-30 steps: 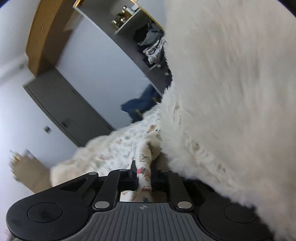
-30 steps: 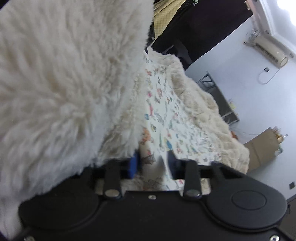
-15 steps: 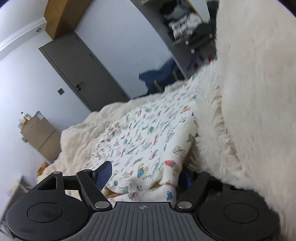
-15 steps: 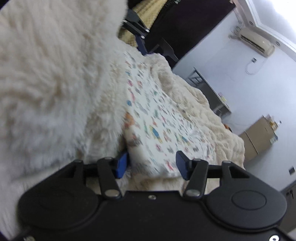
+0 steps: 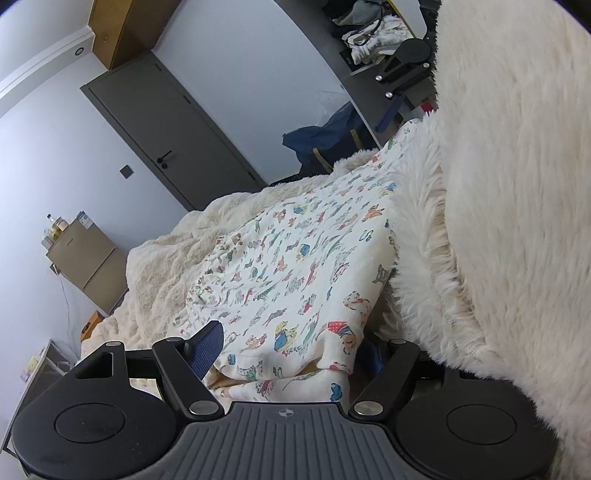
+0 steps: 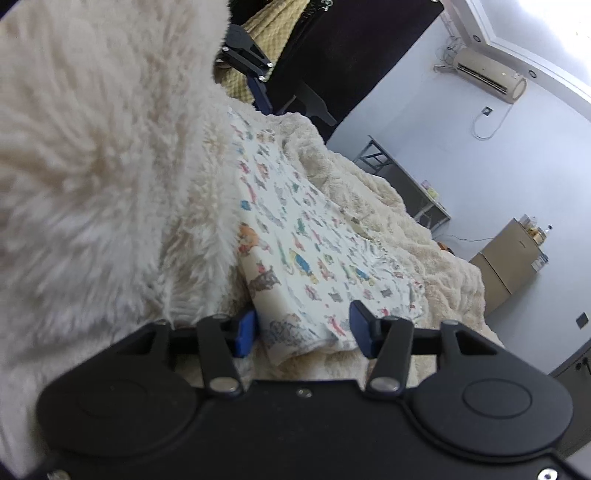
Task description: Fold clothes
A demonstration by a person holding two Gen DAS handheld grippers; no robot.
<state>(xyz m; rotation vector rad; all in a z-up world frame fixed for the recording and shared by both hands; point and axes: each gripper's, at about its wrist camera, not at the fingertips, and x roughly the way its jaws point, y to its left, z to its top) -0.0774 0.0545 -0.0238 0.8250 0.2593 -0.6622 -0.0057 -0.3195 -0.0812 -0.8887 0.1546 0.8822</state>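
A white garment printed with small coloured animals (image 5: 295,258) lies folded flat on a cream fluffy blanket (image 5: 166,258). My left gripper (image 5: 291,352) is open, and the garment's near folded edge lies loose between its blue pads (image 5: 207,347). In the right wrist view the same garment (image 6: 314,251) has its near corner between the jaws of my right gripper (image 6: 303,330). Those jaws are closing, with the pads (image 6: 245,332) clear of the cloth. A shaggy white sleeve (image 5: 517,184) fills the inner side of each view.
The blanket (image 6: 424,258) covers the whole bed. Beyond it are a grey door (image 5: 166,122), a beige cabinet (image 5: 85,258), a blue bag (image 5: 321,144), a shelf of clothes (image 5: 369,29), a metal rack (image 6: 406,184) and a wall air conditioner (image 6: 487,74).
One second ago both grippers were shut on a pinch of the printed garment. Both have opened and let it go, and it now lies flat on the blanket.
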